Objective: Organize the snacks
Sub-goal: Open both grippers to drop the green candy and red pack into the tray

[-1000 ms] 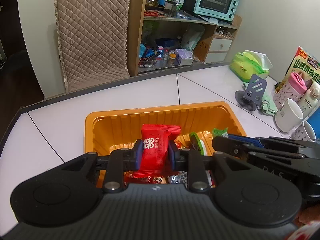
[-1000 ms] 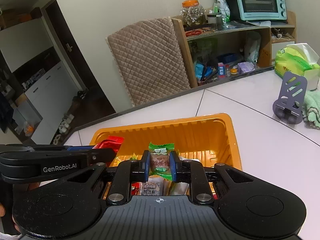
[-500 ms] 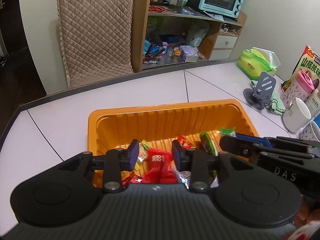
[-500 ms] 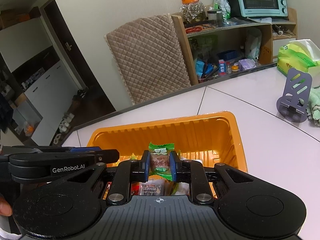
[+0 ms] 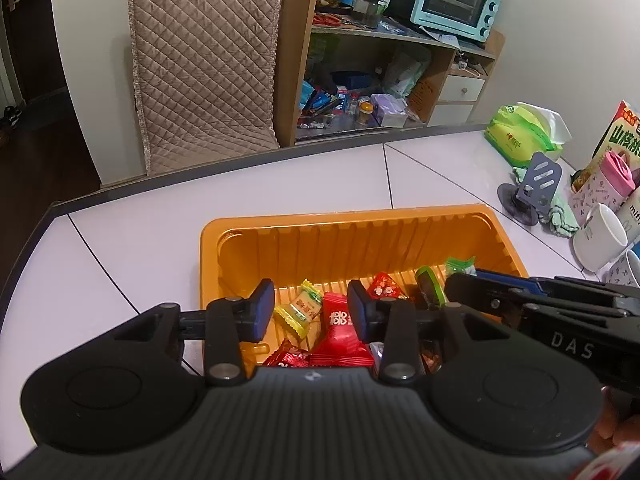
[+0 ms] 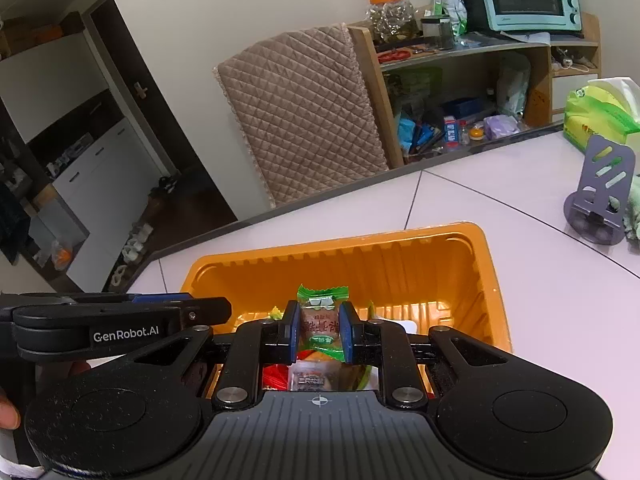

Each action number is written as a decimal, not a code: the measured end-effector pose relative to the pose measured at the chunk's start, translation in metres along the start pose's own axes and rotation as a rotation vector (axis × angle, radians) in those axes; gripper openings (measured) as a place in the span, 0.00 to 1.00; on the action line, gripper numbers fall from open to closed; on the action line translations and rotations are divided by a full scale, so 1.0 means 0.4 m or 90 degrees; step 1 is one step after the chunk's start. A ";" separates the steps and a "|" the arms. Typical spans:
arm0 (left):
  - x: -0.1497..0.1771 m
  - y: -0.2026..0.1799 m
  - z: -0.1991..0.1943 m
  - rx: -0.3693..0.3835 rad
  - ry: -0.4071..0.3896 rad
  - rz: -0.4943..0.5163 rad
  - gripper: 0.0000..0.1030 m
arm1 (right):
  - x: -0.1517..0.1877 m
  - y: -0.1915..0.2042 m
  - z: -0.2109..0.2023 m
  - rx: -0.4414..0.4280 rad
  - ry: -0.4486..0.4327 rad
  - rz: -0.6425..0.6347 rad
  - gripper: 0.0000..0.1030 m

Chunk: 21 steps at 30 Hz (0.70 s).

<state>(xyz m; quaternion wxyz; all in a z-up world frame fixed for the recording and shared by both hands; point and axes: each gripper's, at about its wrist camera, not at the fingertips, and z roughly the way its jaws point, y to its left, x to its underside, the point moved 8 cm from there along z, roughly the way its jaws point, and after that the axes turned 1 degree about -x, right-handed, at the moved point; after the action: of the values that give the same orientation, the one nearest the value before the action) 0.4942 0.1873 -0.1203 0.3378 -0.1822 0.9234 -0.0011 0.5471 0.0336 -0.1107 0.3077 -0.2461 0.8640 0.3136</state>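
An orange plastic tray (image 5: 352, 236) (image 6: 424, 256) lies on the white table with several wrapped snacks in its near half. My left gripper (image 5: 311, 310) hovers over the tray with its jaws opening. The red snack packet (image 5: 340, 334) lies loose on the pile below them, beside a yellow candy (image 5: 301, 308). My right gripper (image 6: 319, 330) is shut on a green-ended snack packet (image 6: 322, 320), held upright above the tray. The right gripper's body also shows at the right of the left wrist view.
A grey phone stand (image 5: 534, 188) (image 6: 600, 196), a green tissue pack (image 5: 524, 134), white mugs (image 5: 598, 236) and a snack box stand on the table's right. Beyond the far edge are a quilted chair back (image 5: 204, 60) and a cluttered shelf with a teal oven (image 5: 456, 2).
My left gripper has opened and let go of the red packet, which dropped onto the pile in the tray. The right gripper keeps its hold on the green-ended packet.
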 end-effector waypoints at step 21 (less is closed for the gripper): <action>-0.001 0.044 -0.022 -0.009 -0.005 -0.024 0.44 | -0.051 0.025 0.022 -0.014 -0.043 0.031 0.50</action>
<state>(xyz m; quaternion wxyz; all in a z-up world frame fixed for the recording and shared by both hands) 0.4832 0.2029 -0.1156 0.3400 -0.2018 0.9185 -0.0001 0.5584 0.0514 -0.0982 0.3260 -0.2179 0.8553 0.3387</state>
